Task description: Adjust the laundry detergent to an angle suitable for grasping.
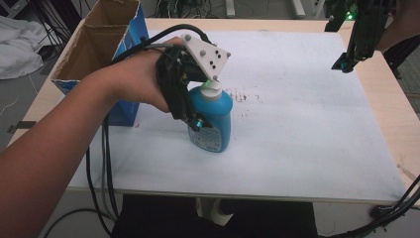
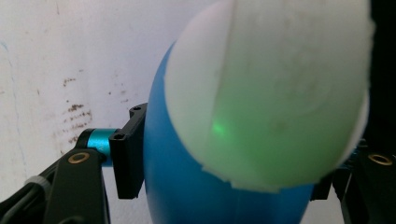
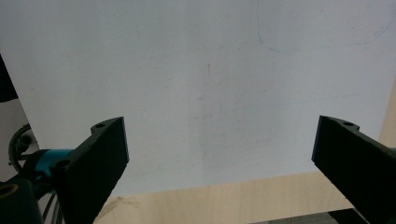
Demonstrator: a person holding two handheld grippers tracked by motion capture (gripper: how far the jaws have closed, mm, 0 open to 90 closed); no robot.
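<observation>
A blue bottle (image 1: 214, 121) with a white cap (image 1: 212, 91) stands upright left of centre on the white mat (image 1: 307, 129). A person's hand holds my left gripper (image 1: 197, 123) against the bottle, pointing down along it. In the left gripper view the cap (image 2: 275, 88) looms close and the blue body (image 2: 187, 186) sits between the jaws of the left gripper (image 2: 229, 158). The jaws stand apart, one pad right beside the bottle's side; I cannot tell if it presses. My right gripper (image 1: 346, 62) hangs at the far right. In its own view my right gripper (image 3: 219, 154) is open over bare mat.
An open cardboard box with blue sides (image 1: 101, 42) stands at the table's left edge, just behind the left hand. Brown stains (image 1: 242, 96) mark the mat right of the bottle. Bare wooden table (image 1: 391, 99) runs along the mat's right side. Black cables (image 1: 104, 168) hang off the front left.
</observation>
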